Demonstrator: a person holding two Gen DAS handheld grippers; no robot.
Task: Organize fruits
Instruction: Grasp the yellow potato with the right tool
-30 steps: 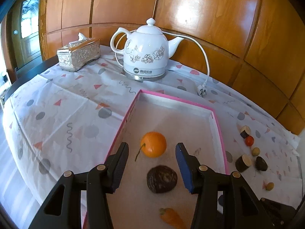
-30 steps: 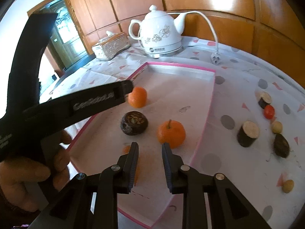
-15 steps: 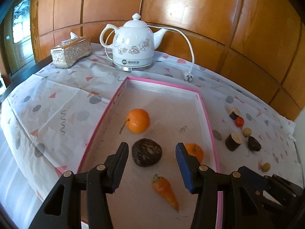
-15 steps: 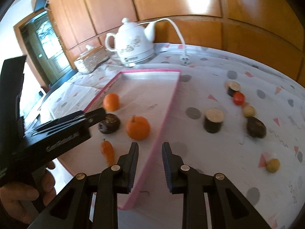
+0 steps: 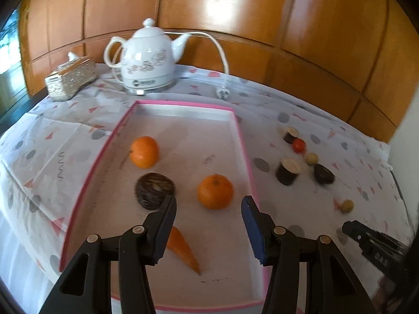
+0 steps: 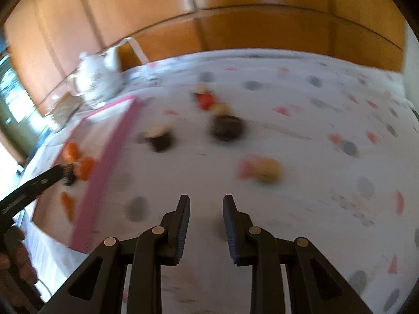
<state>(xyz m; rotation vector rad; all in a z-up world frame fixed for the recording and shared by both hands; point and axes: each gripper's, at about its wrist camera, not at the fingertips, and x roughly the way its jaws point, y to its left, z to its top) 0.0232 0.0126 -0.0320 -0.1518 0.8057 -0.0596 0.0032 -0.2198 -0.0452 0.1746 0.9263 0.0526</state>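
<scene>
Hovering above the pink-rimmed tray (image 5: 243, 141), the left hand-held gripper (image 5: 207, 206) is released and empty. The right hand-held gripper (image 6: 205, 209), narrowly parted and grasping nothing, faces the loose pieces on the tabletop (image 6: 314, 183), probably to collect the yellow fruit (image 6: 268, 170).

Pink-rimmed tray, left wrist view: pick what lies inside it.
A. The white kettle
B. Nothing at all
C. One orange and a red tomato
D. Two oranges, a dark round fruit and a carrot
D: inside the pink-rimmed tray lie one orange, a second orange, a dark round fruit and a carrot.
</scene>
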